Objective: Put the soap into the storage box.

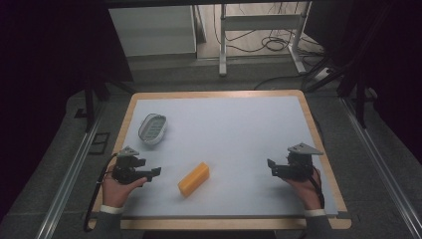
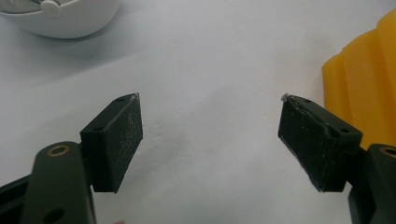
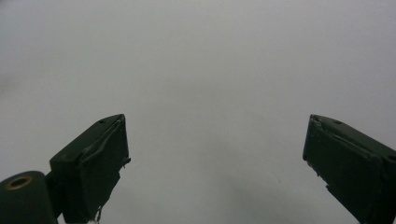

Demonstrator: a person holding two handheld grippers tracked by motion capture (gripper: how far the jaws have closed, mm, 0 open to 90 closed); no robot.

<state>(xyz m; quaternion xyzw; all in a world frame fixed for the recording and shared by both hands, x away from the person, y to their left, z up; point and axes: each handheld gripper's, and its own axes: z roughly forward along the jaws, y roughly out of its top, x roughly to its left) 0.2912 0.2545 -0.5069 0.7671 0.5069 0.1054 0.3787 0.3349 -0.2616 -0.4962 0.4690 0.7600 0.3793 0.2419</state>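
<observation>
Seen from above: a pale blue mat covering a wooden-edged table, with dark floor, cables and a white frame beyond its far edge. Near the front centre of the mat lay a yellow sponge block, long and narrow, set at a slant with its far end toward the right. Just to its left, held low over the mat in a hand, was the left gripper, jaws spread wide and holding nothing, pointed toward the sponge but apart from it. Through the left gripper view, the same gripper with bare mat between its black jaws, the ribbed yellow sponge just beyond the right-hand jaw, and the white rim of a dish at the top left. Farther back on the left of the mat sat that white oval soap dish with a greenish slatted insert. Well apart on the right side, held in the other hand, was the right gripper, pointed left. Through the right gripper view, its jaws likewise spread wide over bare mat, gripping nothing.
</observation>
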